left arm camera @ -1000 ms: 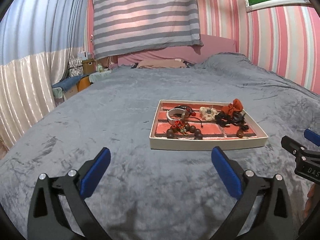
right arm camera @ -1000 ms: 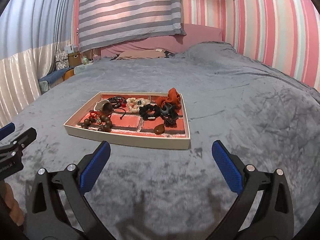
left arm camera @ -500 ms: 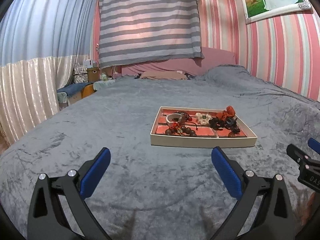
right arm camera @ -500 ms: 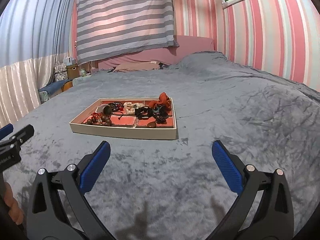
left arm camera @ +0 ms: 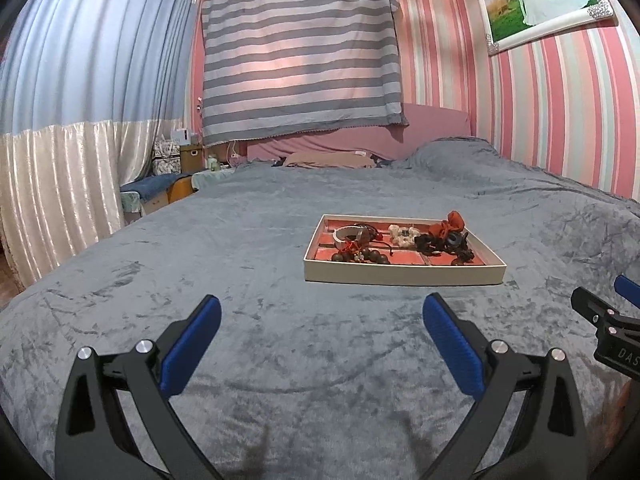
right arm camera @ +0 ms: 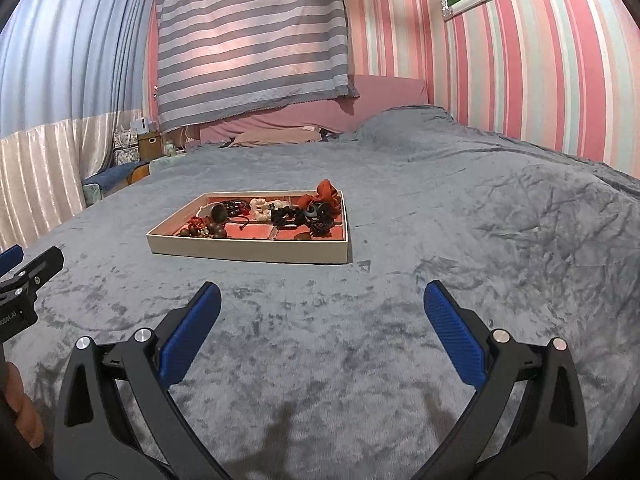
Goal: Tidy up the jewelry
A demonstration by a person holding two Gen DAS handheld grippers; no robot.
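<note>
Jewelry tray on grey bedspread, well ahead of both grippers, left gripper spread wide and empty, right gripper likewise, left view alone showing whole framed photo, right view alone showing fingers at lower-left edge.

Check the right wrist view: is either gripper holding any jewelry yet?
No. The right gripper is open and empty over the blanket, the left gripper too; the jewelry lies in the tray.
</note>
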